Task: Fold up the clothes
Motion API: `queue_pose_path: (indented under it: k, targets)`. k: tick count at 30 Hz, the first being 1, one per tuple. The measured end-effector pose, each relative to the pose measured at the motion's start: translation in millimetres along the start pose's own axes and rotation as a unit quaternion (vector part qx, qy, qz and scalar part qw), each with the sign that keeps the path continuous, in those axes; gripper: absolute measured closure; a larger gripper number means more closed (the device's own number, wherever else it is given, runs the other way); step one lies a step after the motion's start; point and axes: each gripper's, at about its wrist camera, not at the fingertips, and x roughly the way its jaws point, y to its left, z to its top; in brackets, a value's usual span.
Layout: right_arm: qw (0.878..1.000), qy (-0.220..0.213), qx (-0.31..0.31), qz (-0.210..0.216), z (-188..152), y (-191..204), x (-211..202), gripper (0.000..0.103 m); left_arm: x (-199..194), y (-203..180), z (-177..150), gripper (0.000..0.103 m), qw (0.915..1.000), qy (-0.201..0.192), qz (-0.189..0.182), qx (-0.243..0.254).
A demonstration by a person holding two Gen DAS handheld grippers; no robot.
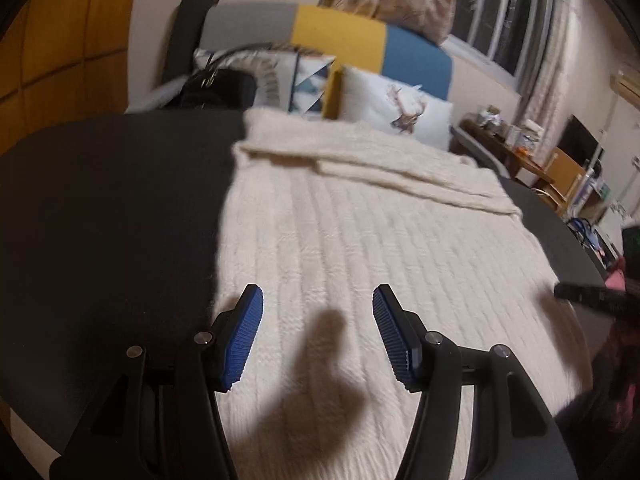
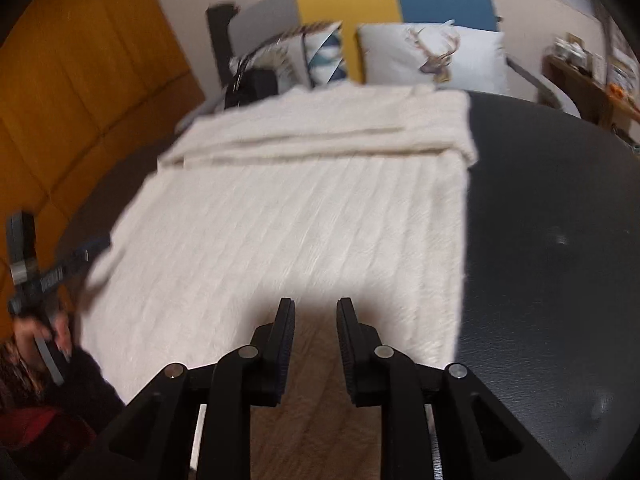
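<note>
A cream ribbed knit garment (image 1: 360, 232) lies flat on a dark round table (image 1: 100, 200), its far end folded back in a doubled band (image 1: 360, 160). My left gripper (image 1: 318, 292) hovers over the garment's near left part, its blue pads wide apart with nothing between them. In the right wrist view the same garment (image 2: 300, 220) covers the table (image 2: 552, 200) to the left. My right gripper (image 2: 316, 302) stands over the near edge with a narrow gap between its black pads and no cloth in it. Its shadow falls on the knit.
Behind the table is a sofa (image 1: 340, 32) in grey, yellow and blue with a deer-print pillow (image 1: 400, 108) and a black bag (image 1: 220, 88). An orange panelled wall (image 2: 80, 80) is at the left, and a cluttered desk (image 1: 512, 140) at the right. A hand (image 2: 48, 332) holds the left gripper.
</note>
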Motion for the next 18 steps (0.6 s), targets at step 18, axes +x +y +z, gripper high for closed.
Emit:
queue_pose_path:
  k: [18]
  targets:
    - [1.0,-0.009,0.0,0.02,-9,15,-9,0.079,10,-17,-4,0.035,0.9988,0.026,-0.009,0.04]
